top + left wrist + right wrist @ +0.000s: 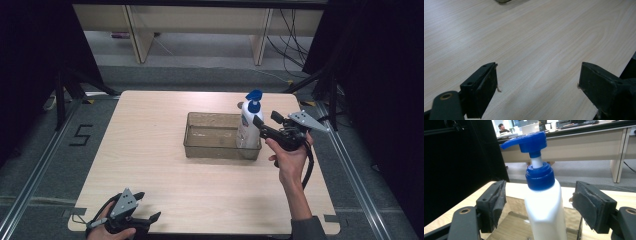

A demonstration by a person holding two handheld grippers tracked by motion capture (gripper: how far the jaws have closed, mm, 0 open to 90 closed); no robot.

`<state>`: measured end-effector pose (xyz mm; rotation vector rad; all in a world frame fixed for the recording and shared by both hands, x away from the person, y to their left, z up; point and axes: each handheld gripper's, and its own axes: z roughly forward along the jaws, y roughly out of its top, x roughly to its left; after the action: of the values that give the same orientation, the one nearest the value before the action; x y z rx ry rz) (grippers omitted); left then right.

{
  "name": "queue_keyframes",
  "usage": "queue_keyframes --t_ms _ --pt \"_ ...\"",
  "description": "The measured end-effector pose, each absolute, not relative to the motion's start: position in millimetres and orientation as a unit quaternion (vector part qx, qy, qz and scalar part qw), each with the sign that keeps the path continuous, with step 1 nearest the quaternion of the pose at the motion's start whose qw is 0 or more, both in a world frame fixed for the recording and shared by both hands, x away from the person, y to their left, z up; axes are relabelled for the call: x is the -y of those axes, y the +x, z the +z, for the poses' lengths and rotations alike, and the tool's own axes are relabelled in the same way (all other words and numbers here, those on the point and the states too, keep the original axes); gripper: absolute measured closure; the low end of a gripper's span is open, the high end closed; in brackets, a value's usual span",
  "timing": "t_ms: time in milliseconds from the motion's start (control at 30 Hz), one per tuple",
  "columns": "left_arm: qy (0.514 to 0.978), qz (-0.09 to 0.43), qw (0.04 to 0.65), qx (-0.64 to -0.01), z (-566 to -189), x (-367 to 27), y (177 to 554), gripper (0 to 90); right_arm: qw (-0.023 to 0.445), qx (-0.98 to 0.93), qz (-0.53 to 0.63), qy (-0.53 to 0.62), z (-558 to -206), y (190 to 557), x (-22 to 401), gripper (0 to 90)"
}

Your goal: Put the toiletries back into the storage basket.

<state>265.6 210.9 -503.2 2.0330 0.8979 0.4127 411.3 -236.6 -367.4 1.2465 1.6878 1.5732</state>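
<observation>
Pump bottle (545, 205) stands upright between my right claw's (539, 207) jaws, which are spread wide with a gap on either side of its white body, neither pad touching. It sits at the near-right end of the clear bin (212, 136), which lies beyond and below my jaws. I judge the bottle either just set down in the bin or about to be gripped; which one I cannot tell. My left claw (537, 87) rests spread and empty over the bare table (536, 37), well away from the bottle.

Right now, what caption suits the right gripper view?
Open claw flanks a white pump bottle standing in a clear bin.
</observation>
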Motion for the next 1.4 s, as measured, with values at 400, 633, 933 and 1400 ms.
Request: queue_keyframes --t_ms 400,633,933,1400 --pt "0.812 0.165 0.431 -0.356 -504.3 -210.6 266.3 14.8 0.249 -0.626 0.577 0.462 -369.9 404.2 236.1 26.6" --pt "0.813 0.165 0.430 -0.356 -504.0 -210.7 266.3 14.8 0.256 -0.628 0.576 0.456 -370.5 401.1 236.2 25.7" --pt "0.822 0.170 0.414 -0.351 -502.4 -213.3 266.8 14.8 0.257 -0.633 0.569 0.458 -373.4 397.2 234.8 24.4" --pt "0.821 0.176 0.416 -0.350 -503.9 -212.4 267.6 14.8 0.253 -0.642 0.556 0.463 -386.3 386.8 225.6 24.3"
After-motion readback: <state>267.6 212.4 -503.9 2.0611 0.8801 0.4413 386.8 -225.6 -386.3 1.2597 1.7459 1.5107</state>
